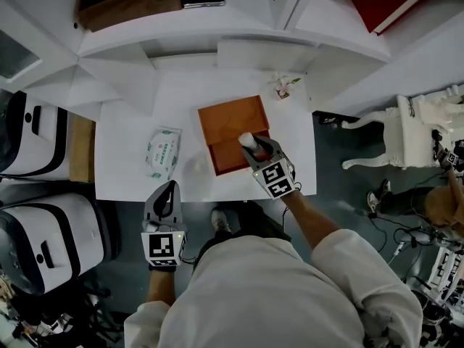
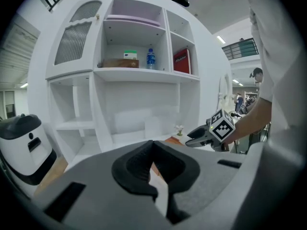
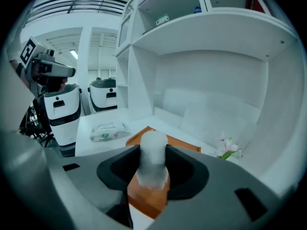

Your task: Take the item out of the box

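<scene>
Head view, right gripper jaws pinching white item over box edge; left gripper jaws together

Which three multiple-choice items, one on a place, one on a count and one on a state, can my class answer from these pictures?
1. Where does the green-and-white soft pack of wipes lie?
A) on the white table, left of the orange-brown wooden box
B) inside the box
C) on a shelf

2. How many grippers hold something?
A) none
B) one
C) two

3. What state is the right gripper in?
A) open and empty
B) shut on a white cylindrical item
C) out of view

Answers:
1 A: the head view shows the pack on the table beside the box.
2 B: the left gripper has nothing in it.
3 B: the right gripper view shows both jaws pressed on the item.
</scene>
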`<state>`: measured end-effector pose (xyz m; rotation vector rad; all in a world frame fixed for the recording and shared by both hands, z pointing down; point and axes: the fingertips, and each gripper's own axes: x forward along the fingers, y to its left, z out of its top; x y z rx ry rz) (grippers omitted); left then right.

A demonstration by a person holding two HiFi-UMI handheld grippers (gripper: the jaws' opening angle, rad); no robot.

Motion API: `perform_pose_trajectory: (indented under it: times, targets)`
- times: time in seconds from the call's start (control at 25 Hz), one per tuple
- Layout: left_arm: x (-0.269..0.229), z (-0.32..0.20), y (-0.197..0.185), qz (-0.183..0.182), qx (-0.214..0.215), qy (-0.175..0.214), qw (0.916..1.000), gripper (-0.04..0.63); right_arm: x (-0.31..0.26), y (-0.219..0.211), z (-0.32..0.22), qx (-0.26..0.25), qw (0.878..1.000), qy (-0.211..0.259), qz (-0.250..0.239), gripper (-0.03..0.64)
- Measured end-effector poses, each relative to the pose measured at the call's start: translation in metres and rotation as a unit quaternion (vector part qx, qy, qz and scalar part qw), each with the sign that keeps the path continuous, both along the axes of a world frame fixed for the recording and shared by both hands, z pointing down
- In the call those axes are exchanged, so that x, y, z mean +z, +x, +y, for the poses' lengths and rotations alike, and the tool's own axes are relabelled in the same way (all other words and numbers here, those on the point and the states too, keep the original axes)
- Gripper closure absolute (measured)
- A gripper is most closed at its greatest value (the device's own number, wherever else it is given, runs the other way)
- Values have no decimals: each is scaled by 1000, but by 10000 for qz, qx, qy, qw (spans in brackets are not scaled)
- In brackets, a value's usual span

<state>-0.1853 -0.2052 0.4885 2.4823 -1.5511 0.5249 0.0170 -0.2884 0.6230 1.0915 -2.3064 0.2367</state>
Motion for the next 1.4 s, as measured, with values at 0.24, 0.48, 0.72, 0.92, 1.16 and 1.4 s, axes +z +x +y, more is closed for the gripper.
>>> perform_pose_trajectory:
  times: [0.24, 0.48, 0.72, 0.92, 1.16, 1.4]
  targets:
    - [-16, 4, 7, 7, 184, 216, 9996, 591, -48, 3, 9, 145, 9984, 478, -247, 431]
    - [-29, 8, 15, 17, 350, 377, 9987, 591, -91, 7, 16, 252, 9943, 931, -459, 431]
    - [-41, 12, 20, 27, 493, 527, 9974, 591, -136, 8, 26, 341, 9871, 1400, -703, 431]
    - [-48, 16, 24, 33, 586, 611, 9964, 591, -169, 11, 35, 428, 9795, 1748, -907, 431]
    - [-55, 21, 29, 39, 680, 674, 9954, 591, -195, 18, 49, 542, 9726, 2001, -1056, 431]
    - [-62, 22, 32, 34, 735, 738, 9946, 591, -219, 21, 57, 604, 9653, 2223, -1229, 433]
